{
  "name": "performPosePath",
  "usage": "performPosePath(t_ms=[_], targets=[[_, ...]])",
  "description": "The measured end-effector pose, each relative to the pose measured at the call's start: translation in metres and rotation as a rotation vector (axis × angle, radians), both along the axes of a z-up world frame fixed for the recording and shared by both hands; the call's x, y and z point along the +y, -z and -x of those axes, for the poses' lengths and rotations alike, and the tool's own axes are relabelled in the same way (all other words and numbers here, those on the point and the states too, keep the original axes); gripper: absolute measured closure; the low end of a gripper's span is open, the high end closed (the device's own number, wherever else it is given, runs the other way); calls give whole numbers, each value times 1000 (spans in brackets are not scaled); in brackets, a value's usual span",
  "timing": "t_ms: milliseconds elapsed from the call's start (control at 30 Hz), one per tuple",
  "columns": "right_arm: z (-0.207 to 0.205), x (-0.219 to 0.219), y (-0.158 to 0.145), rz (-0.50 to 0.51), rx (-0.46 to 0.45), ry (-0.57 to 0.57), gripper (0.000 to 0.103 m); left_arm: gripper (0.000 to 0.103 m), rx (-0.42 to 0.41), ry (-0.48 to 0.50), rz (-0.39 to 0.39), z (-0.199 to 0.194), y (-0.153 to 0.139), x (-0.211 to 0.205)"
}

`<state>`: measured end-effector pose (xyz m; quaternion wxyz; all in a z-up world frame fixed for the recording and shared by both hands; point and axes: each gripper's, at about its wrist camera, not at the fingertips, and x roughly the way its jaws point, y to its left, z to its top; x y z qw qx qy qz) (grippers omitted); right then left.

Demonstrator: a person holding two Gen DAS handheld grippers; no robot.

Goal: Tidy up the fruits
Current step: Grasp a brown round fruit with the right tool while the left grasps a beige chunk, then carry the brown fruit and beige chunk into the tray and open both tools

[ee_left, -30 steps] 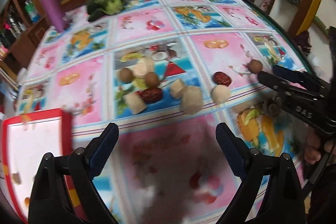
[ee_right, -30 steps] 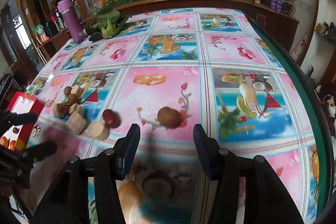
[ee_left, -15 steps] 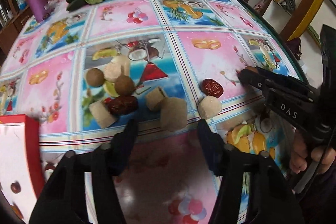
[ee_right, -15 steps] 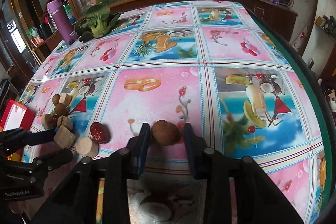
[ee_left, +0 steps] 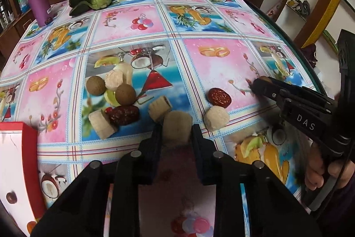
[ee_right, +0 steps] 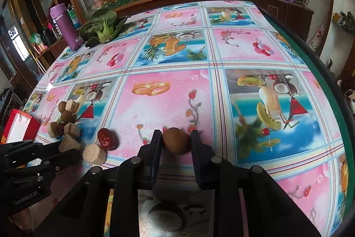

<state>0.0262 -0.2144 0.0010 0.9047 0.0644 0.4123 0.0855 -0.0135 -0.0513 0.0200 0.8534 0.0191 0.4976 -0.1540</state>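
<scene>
Both grippers are down on the table at once. The left gripper point(ee_left: 177, 132) has its 2 fingers drawn in narrow on either side of a pale tan chunk point(ee_left: 177, 126), pads touching or all but touching its flanks; whether it is truly pinched or just framed, I cannot tell for certain, but it looks gripped. The right gripper point(ee_right: 176, 140) has the brown round fruit point(ee_right: 176, 140) between its fingers in the same way, tight against both sides, the fruit resting on the patterned tablecloth point(ee_right: 233, 52).

The rest of the fruit lies in a loose cluster near the left gripper — a wrinkled red date point(ee_left: 219, 97) and another pale chunk point(ee_left: 216, 117) just beside it, and farther left a darker date point(ee_left: 124, 113) with 2 brown fruits point(ee_left: 95, 86) beyond. The red tray point(ee_left: 28, 137) sits at the left edge, near the cluster, with a small fruit or 2 inside.

To do this well, I'd say: firm the squeeze before lifting, raise each piece straight up so the neighbouring chunk isn't dragged, and carry low to the tray. The round fruit could roll out if the grip sits too high on it — best to hold at its widest part.
</scene>
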Motion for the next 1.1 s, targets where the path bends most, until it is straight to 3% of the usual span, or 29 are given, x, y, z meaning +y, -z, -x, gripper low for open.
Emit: performPosePath(t_ms=[267, 467, 800, 1100], targets=[[14, 1, 0, -35, 23, -6, 78, 76, 5, -37, 19, 37, -7, 23], [47, 19, -10, -91, -17, -56, 78, 76, -62, -107, 40, 80, -35, 62], [90, 122, -49, -99, -90, -296, 78, 76, -188, -276, 33, 136, -66, 132], [122, 229, -64, -34, -139, -510, 78, 76, -255, -471, -62, 162, -67, 200]])
